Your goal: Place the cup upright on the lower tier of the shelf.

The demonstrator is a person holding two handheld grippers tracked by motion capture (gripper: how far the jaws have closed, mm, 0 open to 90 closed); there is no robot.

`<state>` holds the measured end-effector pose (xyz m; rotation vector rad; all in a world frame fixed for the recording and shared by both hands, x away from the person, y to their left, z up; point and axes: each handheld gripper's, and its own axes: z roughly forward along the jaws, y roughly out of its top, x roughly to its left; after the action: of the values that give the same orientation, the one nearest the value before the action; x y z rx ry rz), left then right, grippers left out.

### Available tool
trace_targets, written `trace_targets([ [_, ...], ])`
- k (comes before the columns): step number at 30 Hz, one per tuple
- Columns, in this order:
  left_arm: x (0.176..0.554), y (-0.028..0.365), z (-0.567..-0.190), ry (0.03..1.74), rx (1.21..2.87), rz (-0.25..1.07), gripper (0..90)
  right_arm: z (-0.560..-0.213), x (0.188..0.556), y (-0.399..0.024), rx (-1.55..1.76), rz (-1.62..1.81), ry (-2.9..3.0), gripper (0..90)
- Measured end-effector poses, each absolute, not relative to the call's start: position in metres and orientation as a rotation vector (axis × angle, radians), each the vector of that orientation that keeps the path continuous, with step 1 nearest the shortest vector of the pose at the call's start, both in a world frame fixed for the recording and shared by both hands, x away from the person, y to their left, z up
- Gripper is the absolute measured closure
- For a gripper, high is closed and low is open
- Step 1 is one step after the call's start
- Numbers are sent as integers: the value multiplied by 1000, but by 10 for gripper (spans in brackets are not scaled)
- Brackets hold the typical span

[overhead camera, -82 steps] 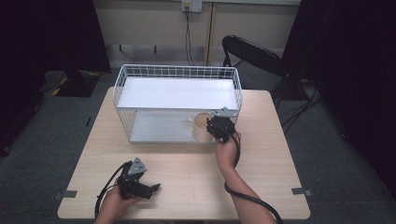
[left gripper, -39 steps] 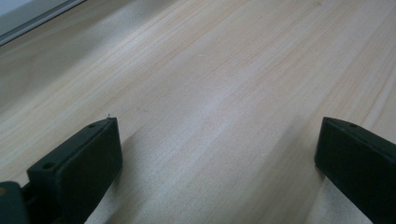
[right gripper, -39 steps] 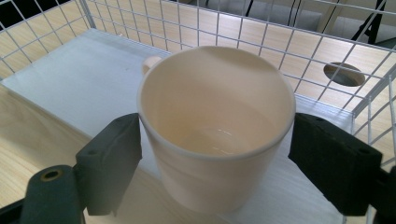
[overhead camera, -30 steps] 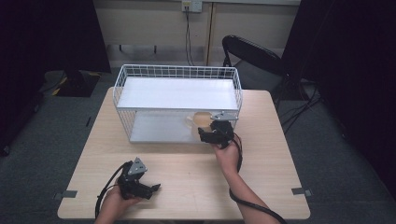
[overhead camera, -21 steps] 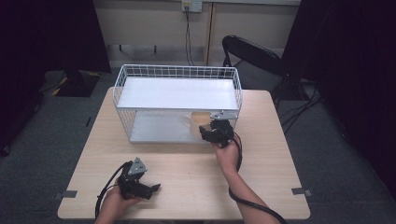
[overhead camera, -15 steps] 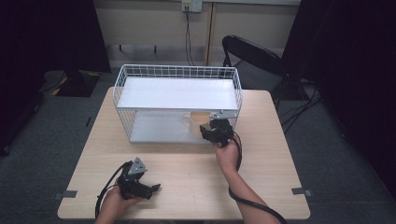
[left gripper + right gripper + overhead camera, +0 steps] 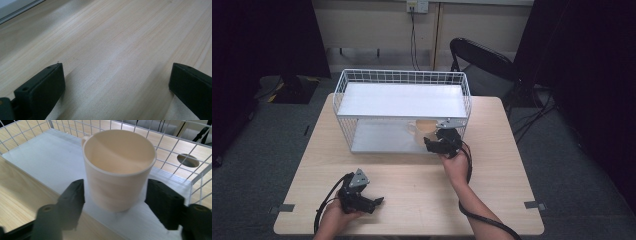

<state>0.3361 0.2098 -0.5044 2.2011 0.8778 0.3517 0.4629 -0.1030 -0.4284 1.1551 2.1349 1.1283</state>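
Observation:
A cream mug stands upright on the lower shelf of a white wire rack, near the shelf's front right corner. My right gripper reaches in from the front. Its two jaws stand on either side of the mug, open, with a thin gap at the right jaw. My left gripper rests on the wooden table at the front left, open, with bare wood between its jaws.
The rack takes up the back middle of the table, and its top shelf is bare. Wire walls close the rack's sides and back. A black chair stands behind the table's right corner.
The right gripper has drawn back slightly toward the table's front while the mug stays on the lower shelf. The left gripper has not moved.

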Motion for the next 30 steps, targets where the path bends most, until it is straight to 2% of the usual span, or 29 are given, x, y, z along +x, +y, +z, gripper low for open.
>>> trace_targets([
  [10,336,210,-504,875,2203,354,0,-426,461,-104,1168,1156,2170,141],
  [30,336,210,-504,878,2201,351,0,-417,444,-111,1106,1239,2219,133],
])
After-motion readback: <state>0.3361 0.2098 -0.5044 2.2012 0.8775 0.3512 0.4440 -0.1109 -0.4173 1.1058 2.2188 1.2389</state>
